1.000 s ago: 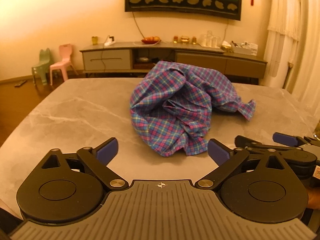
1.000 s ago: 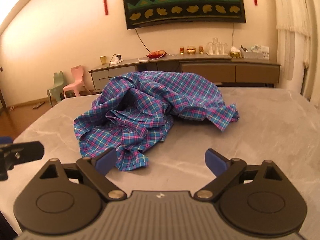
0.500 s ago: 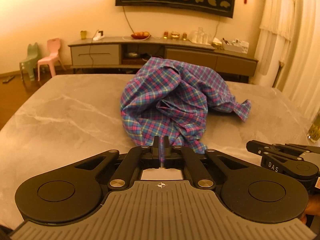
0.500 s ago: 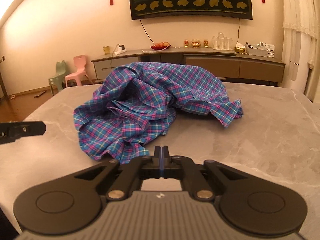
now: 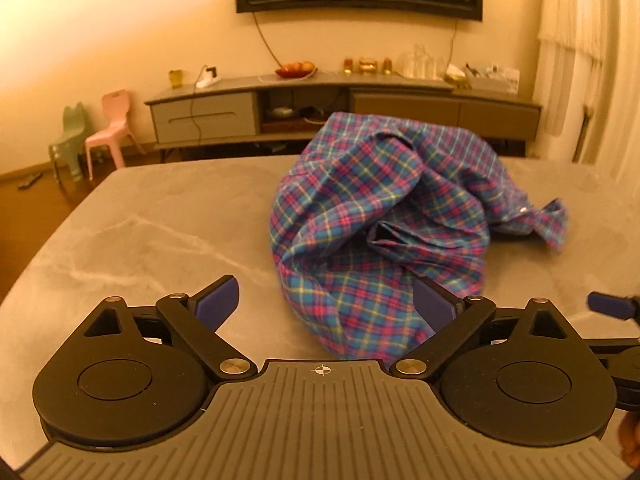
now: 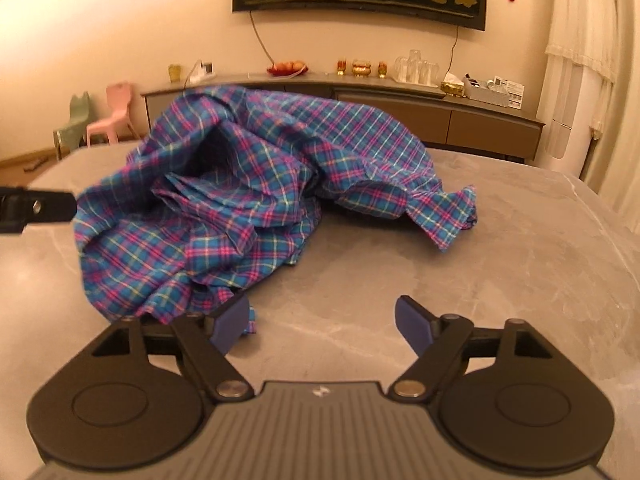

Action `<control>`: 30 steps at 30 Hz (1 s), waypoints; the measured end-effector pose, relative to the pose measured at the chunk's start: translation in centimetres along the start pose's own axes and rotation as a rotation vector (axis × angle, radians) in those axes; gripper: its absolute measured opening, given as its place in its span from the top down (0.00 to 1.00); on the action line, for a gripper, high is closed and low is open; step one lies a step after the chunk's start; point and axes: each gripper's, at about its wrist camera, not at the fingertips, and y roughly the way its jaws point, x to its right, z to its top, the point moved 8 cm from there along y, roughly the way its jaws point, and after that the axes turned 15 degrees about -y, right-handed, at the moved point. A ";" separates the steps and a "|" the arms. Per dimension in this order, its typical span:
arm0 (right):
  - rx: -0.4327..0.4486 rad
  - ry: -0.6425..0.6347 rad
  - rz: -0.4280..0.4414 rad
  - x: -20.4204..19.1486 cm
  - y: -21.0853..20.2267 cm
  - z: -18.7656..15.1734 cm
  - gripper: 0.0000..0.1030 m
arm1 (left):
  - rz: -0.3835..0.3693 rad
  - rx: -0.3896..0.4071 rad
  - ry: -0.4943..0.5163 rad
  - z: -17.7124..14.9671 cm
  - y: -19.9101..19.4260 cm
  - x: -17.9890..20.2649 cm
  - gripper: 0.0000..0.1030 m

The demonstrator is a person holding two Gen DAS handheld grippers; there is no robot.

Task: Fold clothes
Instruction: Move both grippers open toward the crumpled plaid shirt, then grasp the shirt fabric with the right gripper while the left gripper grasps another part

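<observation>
A crumpled blue and pink plaid shirt (image 5: 380,216) lies in a heap on the grey marble table (image 5: 160,232). My left gripper (image 5: 326,300) is at the shirt's near edge. Its jaws are opening, and the hem lies between the pads without being pressed. In the right wrist view the same shirt (image 6: 248,184) spreads left of centre. My right gripper (image 6: 322,320) is low over bare table (image 6: 520,240), jaws opening, and the hem's corner reaches its left finger (image 6: 230,322). Each gripper shows at the edge of the other's view.
Beyond the table's far edge, a long low sideboard (image 5: 344,108) carries glasses, a fruit plate and boxes. Small pink (image 5: 108,128) and green chairs stand on the floor at the left. White curtains (image 6: 580,60) hang at the right.
Both grippers were open a second ago, snapped shut on nothing half a second ago, and stand open again. Both have moved closer to the shirt's near hem and slightly lower.
</observation>
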 end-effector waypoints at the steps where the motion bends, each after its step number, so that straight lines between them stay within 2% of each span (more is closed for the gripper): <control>1: -0.013 -0.011 0.000 -0.1 0.5 0.0 0.19 | 0.002 -0.004 0.015 0.2 0.8 0.0 0.12; 8: -0.069 -0.034 0.019 -0.1 3.7 0.0 0.15 | -0.006 -0.016 0.110 1.9 6.0 0.1 0.11; 12: -0.074 -0.007 0.050 -0.1 5.0 0.8 0.15 | -0.070 -0.032 0.102 2.2 8.7 0.6 0.10; 14: -0.059 0.013 0.073 0.0 5.8 1.7 0.11 | -0.094 -0.035 0.080 2.2 9.9 0.7 0.11; 16: -0.036 0.032 0.092 -0.1 7.2 2.7 0.11 | -0.118 -0.044 0.062 2.3 11.1 0.8 0.28; 17: -0.028 0.031 0.104 -0.5 8.0 3.1 0.12 | -0.141 -0.065 0.064 2.4 11.5 0.9 0.50; 18: -0.022 0.030 0.120 -0.8 8.8 3.5 0.29 | -0.164 -0.084 0.063 2.5 11.8 1.0 0.79; 19: -0.027 0.030 0.165 -1.3 9.5 3.8 0.71 | -0.185 -0.082 0.051 3.0 11.7 0.8 0.90; 20: -0.029 0.031 0.202 -1.7 10.1 4.0 0.92 | -0.203 -0.057 0.028 3.9 11.0 0.4 1.00; 21: -0.010 0.032 0.190 -1.4 9.7 4.4 0.96 | -0.221 -0.032 0.005 4.7 10.3 0.0 1.00; 23: 0.029 0.033 0.162 -0.7 8.8 5.3 0.97 | -0.257 0.018 -0.041 6.4 8.8 -0.9 1.00; 26: 0.121 0.053 0.077 3.7 3.7 6.5 0.97 | -0.351 0.133 -0.112 9.6 3.2 -2.2 1.00; 28: 0.144 0.078 0.035 7.0 -0.4 6.1 0.97 | -0.393 0.160 -0.172 10.2 -0.6 -3.9 1.00; 29: 0.096 0.079 0.050 7.6 -1.0 4.6 0.97 | -0.390 0.136 -0.181 9.4 -1.3 -4.5 1.00; 30: 0.048 0.080 0.064 8.2 -1.5 3.1 0.97 | -0.356 0.062 -0.161 7.2 -0.4 -4.6 1.00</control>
